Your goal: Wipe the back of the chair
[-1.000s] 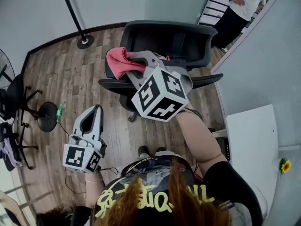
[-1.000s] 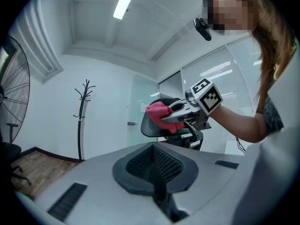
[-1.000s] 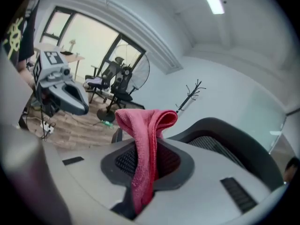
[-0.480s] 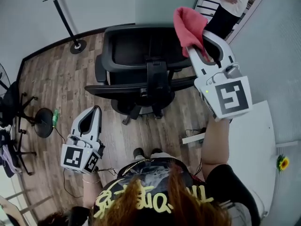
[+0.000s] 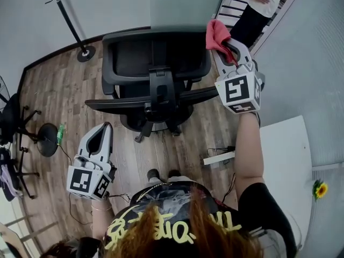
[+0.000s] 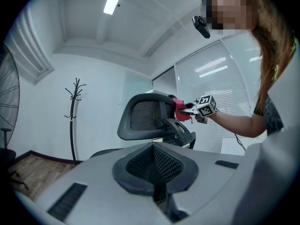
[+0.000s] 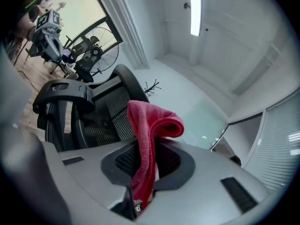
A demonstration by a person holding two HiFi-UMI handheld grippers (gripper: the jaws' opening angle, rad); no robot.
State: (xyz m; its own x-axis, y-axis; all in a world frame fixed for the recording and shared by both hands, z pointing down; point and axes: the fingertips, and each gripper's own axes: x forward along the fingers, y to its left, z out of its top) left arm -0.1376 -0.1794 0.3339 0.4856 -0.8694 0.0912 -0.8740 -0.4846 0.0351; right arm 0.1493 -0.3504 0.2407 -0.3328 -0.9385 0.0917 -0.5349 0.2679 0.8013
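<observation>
The right gripper (image 5: 228,43) is clamped on a red cloth (image 5: 217,33), and the chair back (image 5: 156,58), black mesh in a dark frame, sits just to its left. Only a fold looks pinched, so dragging could tug the cloth free. Nothing steadies the chair, so it may swivel away. The left gripper (image 5: 109,128) is closed on nothing, well apart from the chair.

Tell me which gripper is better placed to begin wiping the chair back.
Right. The right gripper clamps the red cloth beside the chair back; the left gripper is shut, empty and held low, apart from the chair.
</observation>
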